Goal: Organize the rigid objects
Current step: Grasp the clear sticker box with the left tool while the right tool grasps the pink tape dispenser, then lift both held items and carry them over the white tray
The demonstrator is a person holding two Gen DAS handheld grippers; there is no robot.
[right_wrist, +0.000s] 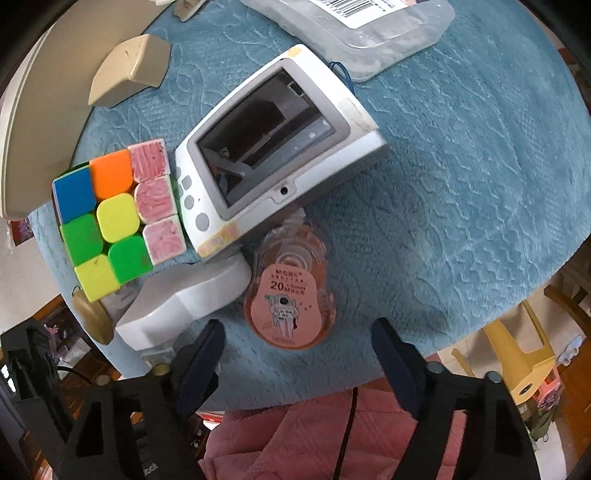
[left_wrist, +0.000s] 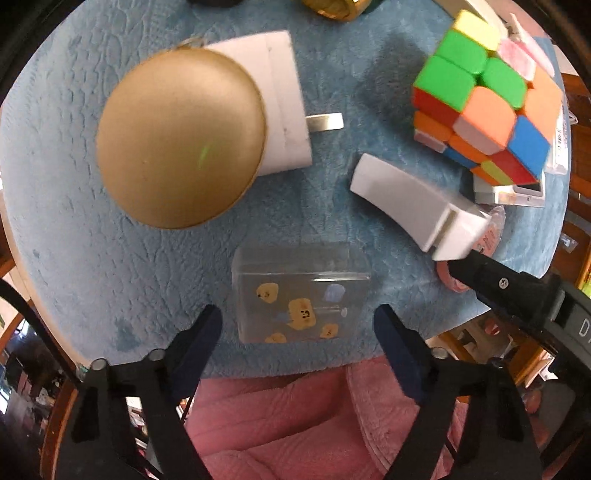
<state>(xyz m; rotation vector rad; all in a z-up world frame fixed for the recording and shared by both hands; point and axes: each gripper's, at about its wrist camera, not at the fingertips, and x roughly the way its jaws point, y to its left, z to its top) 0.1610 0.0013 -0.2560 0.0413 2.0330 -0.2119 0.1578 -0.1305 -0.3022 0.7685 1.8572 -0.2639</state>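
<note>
A small clear box with yellow stickers lies near the front edge of the blue padded table. My left gripper is open and straddles the box, with a narrow gap on each side. In the right wrist view a pink correction tape dispenser lies flat on the blue cloth. My right gripper is open around its near end, and its fingers stand clear of the dispenser. A white curved piece lies just left of the tape.
A gold round case overlaps a white plug charger. A colour cube sits beside a grey-white screen device. A beige wedge and a clear barcoded package lie further back. A person's pink garment is below the table edge.
</note>
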